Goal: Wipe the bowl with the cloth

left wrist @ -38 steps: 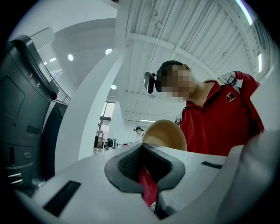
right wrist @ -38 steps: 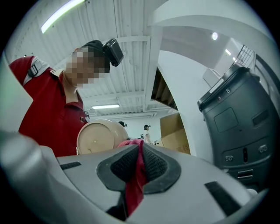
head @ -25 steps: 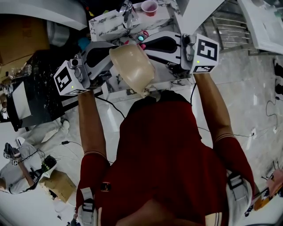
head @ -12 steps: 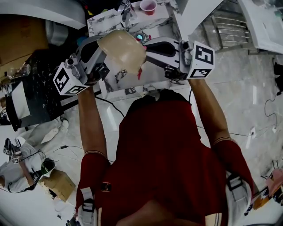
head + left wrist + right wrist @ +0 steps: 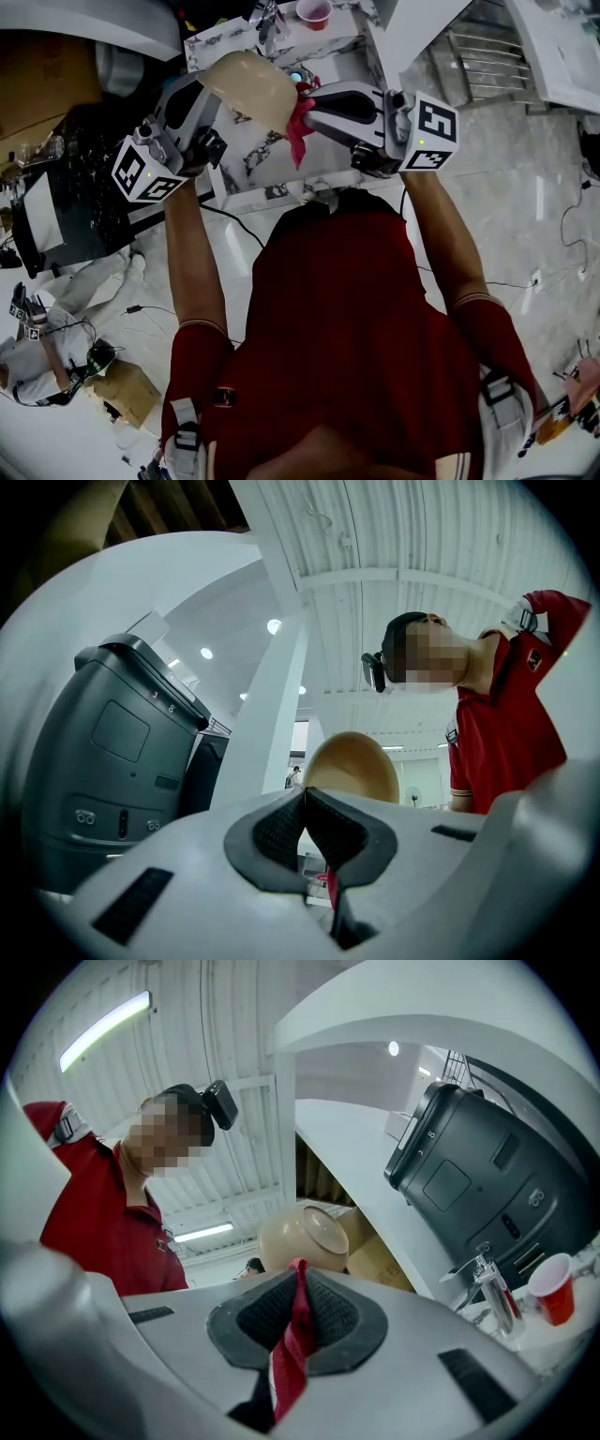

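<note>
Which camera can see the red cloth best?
The right gripper view: the red cloth sits big in the middle, pinched between the right gripper's shut jaws. The head view shows it small, bunched beside the bowl. The left gripper view shows only a red sliver low down.

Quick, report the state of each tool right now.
Left tool: closed, holding the round beige bowl by its rim.
Right tool: closed, holding the red fabric cloth.
</note>
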Available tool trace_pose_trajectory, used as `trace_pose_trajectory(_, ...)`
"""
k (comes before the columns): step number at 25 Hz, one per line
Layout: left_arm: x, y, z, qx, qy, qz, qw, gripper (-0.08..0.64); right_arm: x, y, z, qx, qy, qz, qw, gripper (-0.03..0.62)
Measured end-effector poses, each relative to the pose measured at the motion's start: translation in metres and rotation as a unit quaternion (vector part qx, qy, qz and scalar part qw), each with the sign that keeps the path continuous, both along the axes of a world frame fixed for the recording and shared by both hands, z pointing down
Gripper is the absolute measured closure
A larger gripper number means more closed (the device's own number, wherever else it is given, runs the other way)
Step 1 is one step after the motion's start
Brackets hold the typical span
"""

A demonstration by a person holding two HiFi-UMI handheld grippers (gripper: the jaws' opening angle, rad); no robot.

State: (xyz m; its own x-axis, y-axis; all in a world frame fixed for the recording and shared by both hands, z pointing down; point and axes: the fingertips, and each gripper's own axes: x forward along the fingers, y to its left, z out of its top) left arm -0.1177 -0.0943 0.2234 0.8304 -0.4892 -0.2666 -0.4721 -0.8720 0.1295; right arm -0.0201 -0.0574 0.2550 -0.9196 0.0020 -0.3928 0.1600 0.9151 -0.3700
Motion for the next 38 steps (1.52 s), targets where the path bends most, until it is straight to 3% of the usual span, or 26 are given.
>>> trace_pose_trajectory(10,-0.013,0.0,0.012,-0.014,-0.018,-0.028,0.9993,0.549,0.004,0.002,-0.008,0.0,-0.012,0.009,1.0,0.568)
trace_pose_trajectory(16,-0.015,0.0,0.021,-0.029,-0.03,-0.023,0.9989,0.549,0.009,-0.001,-0.012,0.001,-0.02,0.015,1.0,0.568)
trace_pose_trajectory(27,-0.007,-0.004,0.049,-0.053,-0.102,-0.031,0.9929,0.549,0.018,-0.004,-0.02,0.013,-0.015,0.03,0.999,0.568)
trace_pose_trajectory(31,-0.001,-0.002,0.059,-0.06,-0.125,-0.016,0.9902,0.549,0.019,-0.001,-0.026,0.037,-0.004,0.033,0.999,0.568)
trace_pose_trajectory(38,0.006,0.009,0.061,-0.067,-0.134,0.034,0.9882,0.549,0.013,0.006,-0.043,0.12,0.041,0.03,0.992,0.568)
